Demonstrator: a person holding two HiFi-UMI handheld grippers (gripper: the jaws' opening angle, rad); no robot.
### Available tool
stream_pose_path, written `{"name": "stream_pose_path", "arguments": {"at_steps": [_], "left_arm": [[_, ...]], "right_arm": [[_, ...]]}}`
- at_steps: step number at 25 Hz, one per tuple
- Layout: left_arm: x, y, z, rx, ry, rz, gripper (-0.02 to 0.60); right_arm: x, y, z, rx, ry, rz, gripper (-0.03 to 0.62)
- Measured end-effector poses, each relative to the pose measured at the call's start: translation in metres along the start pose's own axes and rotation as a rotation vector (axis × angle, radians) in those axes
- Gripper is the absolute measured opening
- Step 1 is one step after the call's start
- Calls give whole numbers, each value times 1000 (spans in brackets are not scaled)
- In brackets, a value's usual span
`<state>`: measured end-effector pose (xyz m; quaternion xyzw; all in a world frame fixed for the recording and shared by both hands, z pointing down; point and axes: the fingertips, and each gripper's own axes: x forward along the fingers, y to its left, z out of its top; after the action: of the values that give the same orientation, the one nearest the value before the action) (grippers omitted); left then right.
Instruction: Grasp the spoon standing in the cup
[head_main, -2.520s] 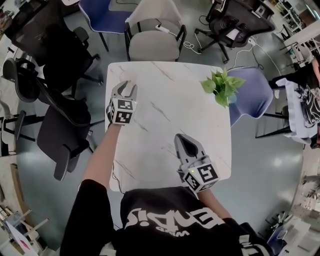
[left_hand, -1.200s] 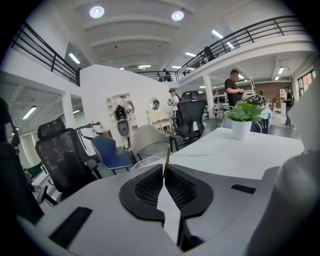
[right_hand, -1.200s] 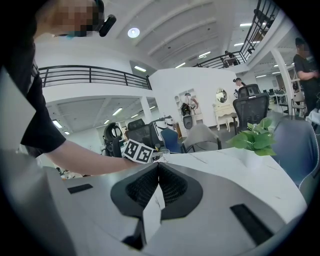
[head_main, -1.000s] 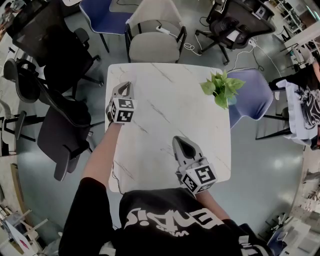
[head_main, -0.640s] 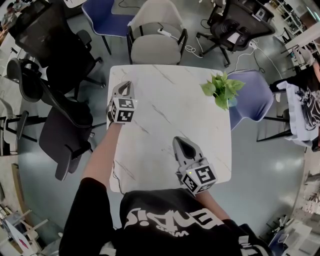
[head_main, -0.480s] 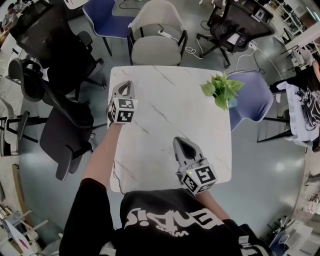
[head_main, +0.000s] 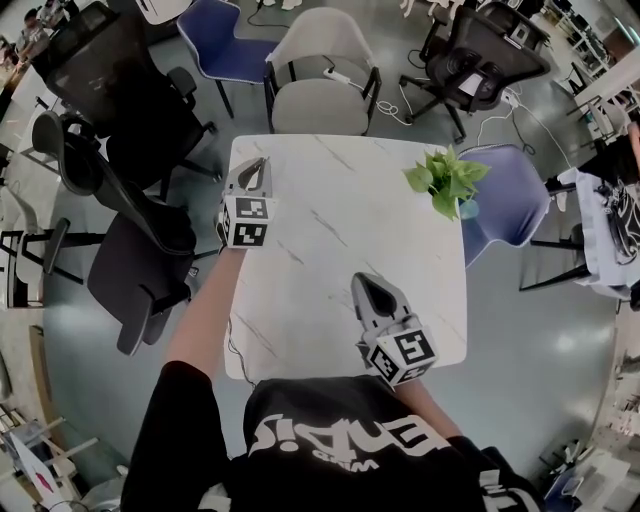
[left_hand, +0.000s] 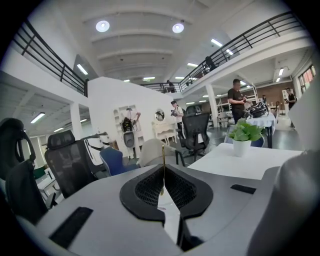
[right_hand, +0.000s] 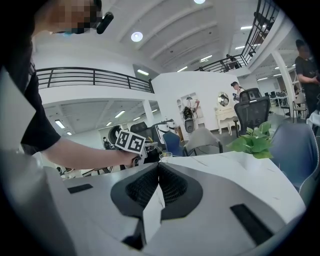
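A thin gold spoon handle (left_hand: 162, 156) stands upright between the pads of my left gripper (left_hand: 162, 172), which is shut on it. In the head view the left gripper (head_main: 256, 164) hangs over the far left corner of the white marble table (head_main: 350, 215), hiding spoon and cup. The right gripper view shows a clear cup (right_hand: 166, 156) at that corner, next to the left gripper's marker cube (right_hand: 131, 142). My right gripper (head_main: 361, 282) is low over the table's near right part, shut with nothing in it (right_hand: 159, 167).
A potted green plant (head_main: 445, 178) stands at the table's far right edge. A beige chair (head_main: 320, 95) and a blue one (head_main: 215, 30) are behind the table, black office chairs (head_main: 120, 100) to the left, another blue chair (head_main: 510, 195) to the right.
Both grippers stood open 2.5 s ago and are shut now. Over the last second neither gripper has moved; only the head view has shifted slightly.
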<state>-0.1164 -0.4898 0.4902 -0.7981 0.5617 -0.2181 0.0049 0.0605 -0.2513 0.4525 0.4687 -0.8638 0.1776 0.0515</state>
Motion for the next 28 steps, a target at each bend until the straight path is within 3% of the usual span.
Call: {"name": "stream_pose_path", "arguments": {"at_steps": [19,24,28], "left_arm": [[-107,-31,27,-89,-89,-3,18],[-135,-50,31,-108,-104,-28,18],[-155,-62,29,-166,-105,-54,18]], "right_arm": [[-32,4,6,-41,-38,14,12],[-37,5,3,-46,-41,18,12],[-39,6,4,-50,-47,22,12]]}}
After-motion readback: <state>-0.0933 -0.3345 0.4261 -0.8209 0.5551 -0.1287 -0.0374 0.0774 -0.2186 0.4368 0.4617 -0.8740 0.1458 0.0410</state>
